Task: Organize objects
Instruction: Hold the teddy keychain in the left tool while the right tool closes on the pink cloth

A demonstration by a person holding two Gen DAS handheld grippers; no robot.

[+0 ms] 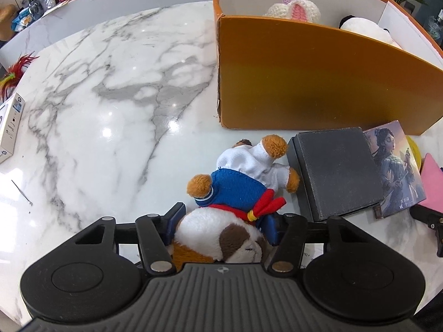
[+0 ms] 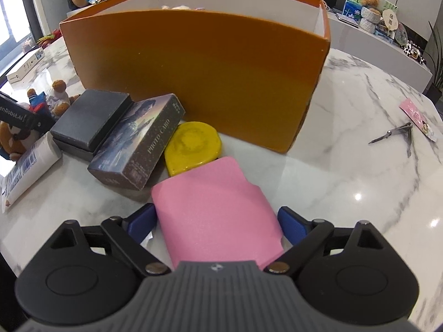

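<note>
The plush dog (image 1: 235, 210) in its blue-and-white outfit and red scarf lies on the marble table (image 1: 110, 96), head toward the camera, with the left gripper (image 1: 221, 221) straddling that head; the blue pads (image 1: 175, 218) sit against the fur on both sides, so it looks clenched on the toy, though the lower face is cut off by the gripper body. Just beside the plush's feet rests a dark grey box (image 1: 335, 171), with a picture card box (image 1: 396, 166) leaning on it. Behind stands the orange box (image 1: 318, 83), whose wall hides all but the tops of a knitted toy (image 1: 296, 9) and a white plush (image 1: 368, 29). The right gripper (image 2: 218, 221) brackets a pink pouch (image 2: 216, 204); its pads appear to touch the edges, but a firm grip cannot be told. A yellow disc (image 2: 193, 144) is partly covered by the pouch.
</note>
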